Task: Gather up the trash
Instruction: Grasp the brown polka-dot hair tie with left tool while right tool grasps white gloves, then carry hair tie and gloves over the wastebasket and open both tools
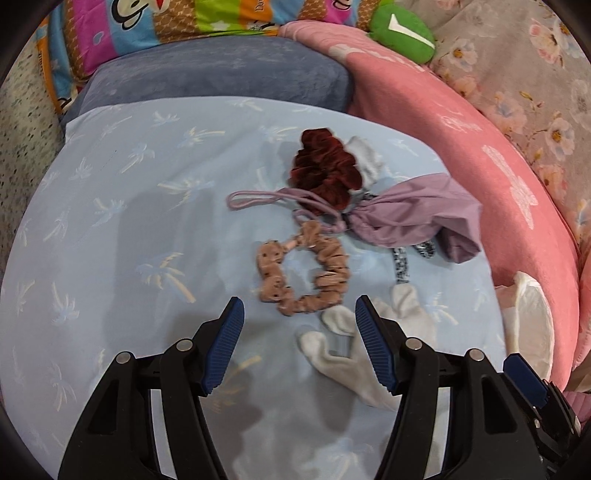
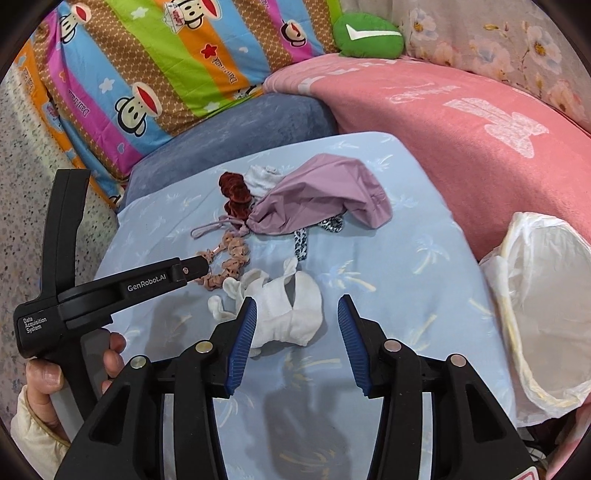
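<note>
Small items lie on a light blue palm-print sheet. A white sock lies just ahead of my open, empty right gripper; it also shows in the left wrist view. My left gripper is open and empty, just short of a tan dotted scrunchie, also seen in the right wrist view. Farther off lie a dark red scrunchie and a lilac drawstring pouch. A white plastic bag gapes open at the right.
A black-and-white patterned band lies under the pouch's edge. A blue cushion, a striped cartoon pillow, a green plush and a pink blanket ring the sheet. Speckled floor lies at the left.
</note>
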A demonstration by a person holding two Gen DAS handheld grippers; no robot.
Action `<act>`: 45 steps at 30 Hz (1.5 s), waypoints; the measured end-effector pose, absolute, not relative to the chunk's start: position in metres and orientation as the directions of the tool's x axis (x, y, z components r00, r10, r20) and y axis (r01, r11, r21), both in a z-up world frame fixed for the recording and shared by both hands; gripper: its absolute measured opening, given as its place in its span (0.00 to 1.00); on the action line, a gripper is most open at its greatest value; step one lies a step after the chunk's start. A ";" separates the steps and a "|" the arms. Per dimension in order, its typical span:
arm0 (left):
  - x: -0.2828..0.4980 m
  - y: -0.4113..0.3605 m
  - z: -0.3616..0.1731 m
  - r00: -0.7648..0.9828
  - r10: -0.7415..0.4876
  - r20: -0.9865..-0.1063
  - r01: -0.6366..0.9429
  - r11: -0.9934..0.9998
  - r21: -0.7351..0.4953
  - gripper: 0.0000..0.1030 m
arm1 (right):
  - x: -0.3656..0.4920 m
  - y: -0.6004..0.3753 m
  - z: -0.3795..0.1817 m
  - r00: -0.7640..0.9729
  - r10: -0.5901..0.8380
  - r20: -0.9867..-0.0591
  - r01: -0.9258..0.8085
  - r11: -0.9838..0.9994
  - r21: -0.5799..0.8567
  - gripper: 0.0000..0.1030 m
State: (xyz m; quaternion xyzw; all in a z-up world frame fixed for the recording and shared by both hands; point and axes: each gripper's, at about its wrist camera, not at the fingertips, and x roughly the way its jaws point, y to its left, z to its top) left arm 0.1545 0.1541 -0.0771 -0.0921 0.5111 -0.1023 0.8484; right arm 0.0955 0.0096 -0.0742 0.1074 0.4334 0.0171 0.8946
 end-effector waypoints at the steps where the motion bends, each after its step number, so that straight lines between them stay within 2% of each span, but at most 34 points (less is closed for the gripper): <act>1: 0.157 0.157 -0.081 0.450 -0.263 -0.853 0.077 0.963 -0.257 0.58 | 0.098 0.013 -0.077 0.618 0.125 -0.776 0.062 0.976 0.207 0.47; 19: 0.179 0.161 -0.106 0.412 -0.259 -0.873 0.079 0.965 -0.249 0.58 | 0.127 0.028 -0.128 0.527 0.141 -0.838 0.083 0.973 0.216 0.47; 22: 0.179 0.156 -0.105 0.412 -0.268 -0.871 0.092 0.963 -0.252 0.49 | 0.127 0.028 -0.132 0.518 0.147 -0.843 0.081 0.972 0.219 0.47; 24: 0.178 0.153 -0.104 0.409 -0.276 -0.870 0.105 0.961 -0.255 0.39 | 0.126 0.029 -0.134 0.513 0.149 -0.845 0.079 0.972 0.220 0.42; 25: 0.178 0.152 -0.105 0.403 -0.286 -0.870 0.113 0.958 -0.263 0.31 | 0.125 0.029 -0.134 0.510 0.147 -0.847 0.079 0.973 0.216 0.40; 26: 0.177 0.151 -0.105 0.399 -0.295 -0.868 0.121 0.955 -0.269 0.24 | 0.125 0.029 -0.135 0.509 0.144 -0.849 0.078 0.974 0.212 0.36; 28: 0.176 0.149 -0.105 0.389 -0.313 -0.867 0.131 0.950 -0.284 0.16 | 0.123 0.030 -0.135 0.505 0.152 -0.850 0.067 0.975 0.214 0.27; 29: 0.176 0.147 -0.105 0.388 -0.319 -0.865 0.135 0.948 -0.290 0.14 | 0.123 0.030 -0.134 0.501 0.160 -0.851 0.061 0.974 0.219 0.17; 32: 0.172 0.144 -0.101 0.390 -0.333 -0.859 0.145 0.943 -0.299 0.11 | 0.119 0.030 -0.129 0.509 0.159 -0.846 0.054 0.975 0.216 0.13; 45: 0.148 0.117 -0.049 0.471 -0.354 -0.808 0.218 0.934 -0.282 0.11 | 0.088 -0.003 -0.059 0.650 0.129 -0.749 0.077 0.969 0.234 0.12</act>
